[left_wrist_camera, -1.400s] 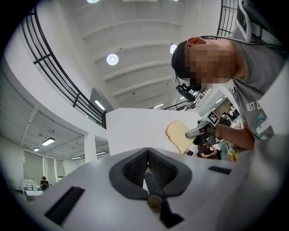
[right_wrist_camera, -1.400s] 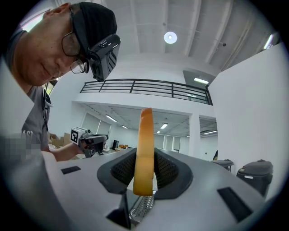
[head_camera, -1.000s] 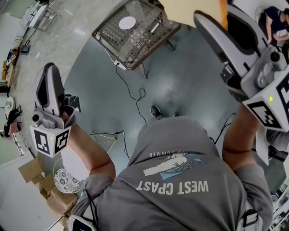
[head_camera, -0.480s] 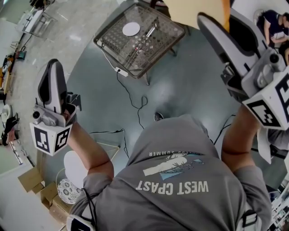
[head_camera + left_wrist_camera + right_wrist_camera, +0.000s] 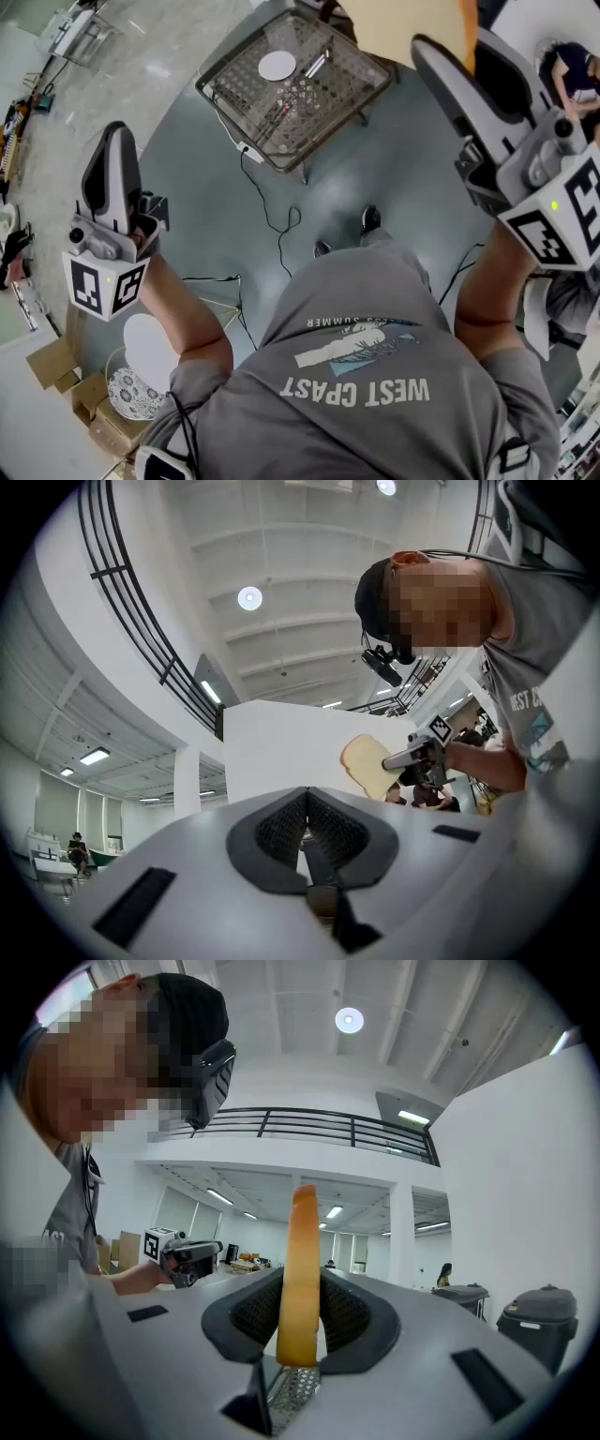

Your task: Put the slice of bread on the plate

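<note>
White plate on wire-mesh table; right gripper clamps bread slice, cropped in head view; left gripper jaws closed together.

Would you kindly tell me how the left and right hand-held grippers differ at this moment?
The right hand-held gripper is shut on the slice of bread, which stands upright. The left hand-held gripper has its jaws together on nothing. In the head view the right one looms larger and nearer the camera than the left one. Both are white and carry a marker cube.
</note>
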Demonstrator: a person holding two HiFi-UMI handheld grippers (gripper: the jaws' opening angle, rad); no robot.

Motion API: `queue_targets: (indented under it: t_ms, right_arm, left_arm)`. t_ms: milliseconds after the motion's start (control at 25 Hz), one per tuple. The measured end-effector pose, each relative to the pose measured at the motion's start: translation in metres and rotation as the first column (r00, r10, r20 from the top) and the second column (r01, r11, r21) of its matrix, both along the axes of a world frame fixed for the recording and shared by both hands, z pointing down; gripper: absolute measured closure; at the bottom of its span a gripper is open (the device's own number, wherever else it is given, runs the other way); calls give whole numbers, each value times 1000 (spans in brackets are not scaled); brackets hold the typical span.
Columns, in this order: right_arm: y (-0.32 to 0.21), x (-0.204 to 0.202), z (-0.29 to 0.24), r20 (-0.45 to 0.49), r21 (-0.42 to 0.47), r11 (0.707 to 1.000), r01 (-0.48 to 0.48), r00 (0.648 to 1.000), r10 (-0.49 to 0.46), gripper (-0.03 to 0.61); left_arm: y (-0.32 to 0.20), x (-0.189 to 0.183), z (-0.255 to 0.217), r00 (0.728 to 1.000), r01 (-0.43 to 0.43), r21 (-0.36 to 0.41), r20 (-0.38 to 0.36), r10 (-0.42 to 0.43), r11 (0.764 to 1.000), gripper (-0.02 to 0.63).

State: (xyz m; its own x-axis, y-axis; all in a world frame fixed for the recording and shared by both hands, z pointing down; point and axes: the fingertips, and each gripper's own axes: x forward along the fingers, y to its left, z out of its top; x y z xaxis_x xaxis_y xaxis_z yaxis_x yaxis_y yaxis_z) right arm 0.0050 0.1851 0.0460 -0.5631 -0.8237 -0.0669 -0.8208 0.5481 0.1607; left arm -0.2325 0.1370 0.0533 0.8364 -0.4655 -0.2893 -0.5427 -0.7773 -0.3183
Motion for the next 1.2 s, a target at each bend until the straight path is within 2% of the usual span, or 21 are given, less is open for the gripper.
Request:
queue_targets:
  t_ms: [320,600,1200]
  right_arm:
    - [-56,62,-17,11,10,997,82,997,-82,486]
    - [-89,111,16,26,11,990,141,990,-142,486]
    - [-92,120,26,50,12,977,211,976,-211,486]
  left_arm:
    - [-34,61,-18,997,73,12,10,-73,997,606]
    - [-51,110,14,991,129,7,27,-129,992,606]
    - [-36,121,21,979,196,5,48,-196,981,606]
